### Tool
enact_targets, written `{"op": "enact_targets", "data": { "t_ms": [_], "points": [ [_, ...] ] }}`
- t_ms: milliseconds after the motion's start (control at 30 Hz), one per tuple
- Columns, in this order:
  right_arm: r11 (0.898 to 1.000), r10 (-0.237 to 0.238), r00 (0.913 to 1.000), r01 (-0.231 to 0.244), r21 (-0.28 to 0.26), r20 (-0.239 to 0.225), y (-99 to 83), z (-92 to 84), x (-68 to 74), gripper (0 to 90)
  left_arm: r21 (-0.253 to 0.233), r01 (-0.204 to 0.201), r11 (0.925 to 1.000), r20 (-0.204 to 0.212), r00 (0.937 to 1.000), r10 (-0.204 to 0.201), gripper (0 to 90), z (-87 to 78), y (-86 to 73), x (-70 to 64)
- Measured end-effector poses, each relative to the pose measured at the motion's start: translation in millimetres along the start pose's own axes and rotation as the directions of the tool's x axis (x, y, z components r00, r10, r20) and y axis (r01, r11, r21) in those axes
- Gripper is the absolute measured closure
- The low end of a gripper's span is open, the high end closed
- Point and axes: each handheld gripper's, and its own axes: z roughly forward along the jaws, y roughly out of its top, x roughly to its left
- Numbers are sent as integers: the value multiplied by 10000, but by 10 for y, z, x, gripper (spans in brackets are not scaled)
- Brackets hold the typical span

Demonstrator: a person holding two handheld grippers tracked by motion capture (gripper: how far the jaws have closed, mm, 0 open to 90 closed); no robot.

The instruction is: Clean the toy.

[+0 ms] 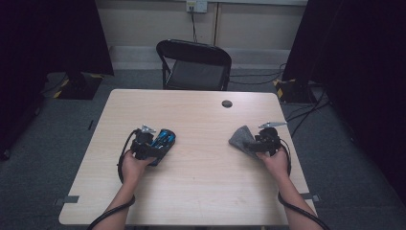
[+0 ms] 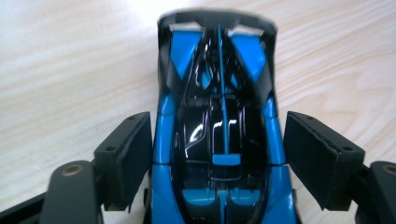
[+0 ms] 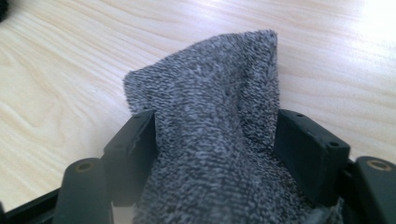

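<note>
A blue and black toy car (image 1: 163, 139) lies on the left half of the wooden table (image 1: 201, 182). My left gripper (image 1: 154, 144) reaches over its rear. In the left gripper view the car (image 2: 219, 79) sits between the two black pads (image 2: 128, 154) of my left gripper (image 2: 218, 144), with a thin gap on the right side, so the jaws stand open around it. A grey knitted cloth (image 1: 241, 136) lies bunched on the right half. My right gripper (image 1: 253, 143) is at its near edge. The cloth (image 3: 210, 88) bulges up loosely between that gripper's (image 3: 215, 144) open jaws.
A black folding chair (image 1: 194, 64) stands behind the table's far edge. A round cable hole (image 1: 227, 103) sits near the back right of the tabletop. Black curtains and cables flank the grey carpet on both sides.
</note>
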Motion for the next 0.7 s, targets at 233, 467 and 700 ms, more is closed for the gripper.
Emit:
{"op": "enact_targets", "data": {
  "t_ms": [233,467,700],
  "points": [
    [9990,-430,9990,429,-96,-137,21,-88,81,238,-375,-193,9991,-88,9998,189,187,-197,60,-43],
    [9965,-785,9964,774,-327,-323,40,-246,163,211,-738,-587,9955,99,9982,596,172,-396,71,-189],
    [9929,-1115,9917,1085,-482,-640,-49,-359,300,187,-1008,-1193,9877,771,9889,1273,176,-496,24,-468]
  ]
}}
